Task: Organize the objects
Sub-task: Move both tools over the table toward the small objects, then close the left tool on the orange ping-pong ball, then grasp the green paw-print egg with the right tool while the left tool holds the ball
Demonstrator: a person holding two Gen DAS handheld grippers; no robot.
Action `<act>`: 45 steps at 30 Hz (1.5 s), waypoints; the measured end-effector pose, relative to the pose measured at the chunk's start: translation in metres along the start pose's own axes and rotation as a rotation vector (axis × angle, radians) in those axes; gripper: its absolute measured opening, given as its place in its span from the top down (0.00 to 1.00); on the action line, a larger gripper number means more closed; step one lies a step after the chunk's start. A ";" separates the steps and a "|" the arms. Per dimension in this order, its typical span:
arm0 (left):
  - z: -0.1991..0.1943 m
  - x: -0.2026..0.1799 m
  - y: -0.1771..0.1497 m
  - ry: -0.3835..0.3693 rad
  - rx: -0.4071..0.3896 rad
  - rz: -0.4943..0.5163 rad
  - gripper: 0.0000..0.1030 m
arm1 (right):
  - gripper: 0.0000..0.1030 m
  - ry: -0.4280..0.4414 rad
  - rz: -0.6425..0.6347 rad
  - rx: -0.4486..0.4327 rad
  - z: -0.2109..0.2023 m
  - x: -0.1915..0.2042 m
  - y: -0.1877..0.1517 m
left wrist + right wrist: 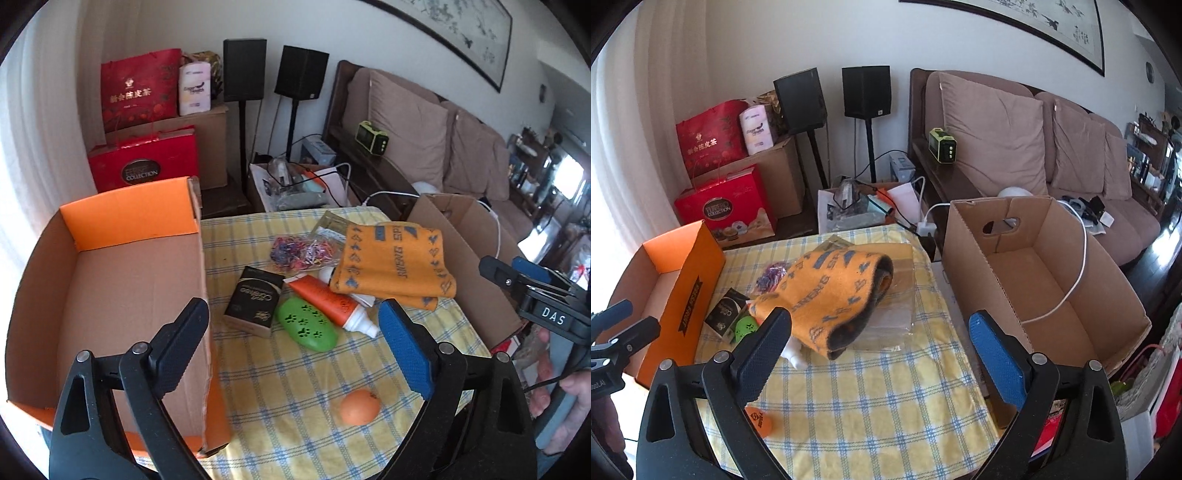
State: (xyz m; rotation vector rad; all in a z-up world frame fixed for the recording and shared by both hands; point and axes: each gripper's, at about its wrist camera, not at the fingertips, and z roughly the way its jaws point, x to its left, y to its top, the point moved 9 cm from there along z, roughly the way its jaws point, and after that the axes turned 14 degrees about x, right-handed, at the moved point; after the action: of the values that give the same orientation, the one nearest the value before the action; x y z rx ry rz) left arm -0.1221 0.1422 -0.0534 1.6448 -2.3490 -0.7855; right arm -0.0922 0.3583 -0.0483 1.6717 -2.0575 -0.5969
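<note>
Living room, checked-cloth bench point(295, 369) mid-frame. Folded orange towel point(391, 262) right of centre: soft, floppy, pinch the fold. Orange tube point(328, 301) below it is squishy; the little orange ball point(360, 406) lower down rolls. Both my left tongs point(295, 343) and right tongs point(882, 354) gape, empty.

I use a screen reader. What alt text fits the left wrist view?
Open left gripper above a checked table with a green case, orange tube, black carton, orange scarf and orange ball. An empty box stands left.
</note>
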 end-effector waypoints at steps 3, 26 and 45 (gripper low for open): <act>0.018 -0.018 0.009 -0.056 0.049 0.025 0.20 | 0.16 0.033 0.008 0.024 0.007 -0.004 0.004; 0.074 -0.051 -0.066 -0.042 0.212 0.167 0.21 | 0.24 0.100 0.027 0.091 0.032 -0.008 -0.014; 0.081 -0.043 -0.101 -0.023 0.193 0.162 0.65 | 0.23 0.176 -0.041 0.142 0.037 0.028 -0.045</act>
State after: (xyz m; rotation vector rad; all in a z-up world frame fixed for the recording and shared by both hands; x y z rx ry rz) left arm -0.0571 0.1818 -0.1659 1.4944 -2.6058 -0.5653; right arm -0.0826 0.3249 -0.1032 1.7812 -1.9831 -0.3100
